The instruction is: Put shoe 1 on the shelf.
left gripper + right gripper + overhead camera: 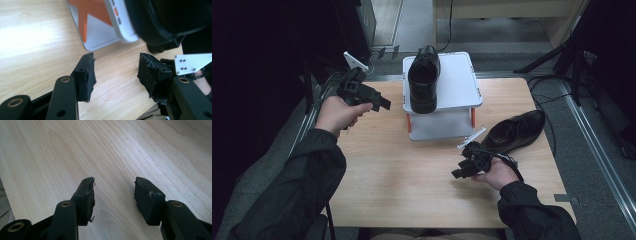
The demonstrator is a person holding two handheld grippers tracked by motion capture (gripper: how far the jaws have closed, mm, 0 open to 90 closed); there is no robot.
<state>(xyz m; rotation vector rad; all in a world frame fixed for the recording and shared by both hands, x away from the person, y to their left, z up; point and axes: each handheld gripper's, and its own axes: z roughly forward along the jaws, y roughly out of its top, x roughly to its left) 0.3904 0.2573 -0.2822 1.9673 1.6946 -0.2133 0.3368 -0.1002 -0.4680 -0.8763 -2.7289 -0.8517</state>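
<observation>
Hands hold two grippers over a wooden table (412, 180). Right gripper (460, 172) rests open and empty near a shoe (517, 131) lying on the table. Left gripper (382, 103), open and empty, sits beside the white shelf (457, 85) bearing the other shoe (424, 77). Likely next: grasp the table shoe and shelve it.

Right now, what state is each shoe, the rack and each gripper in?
Shoe on rack: upright on the top shelf, toe toward the person.
Shoe on table: lying on the wood beside the rack, untouched.
Rack: standing, lower shelf bare.
Left gripper: open, holding nothing.
Right gripper: open, holding nothing.
</observation>
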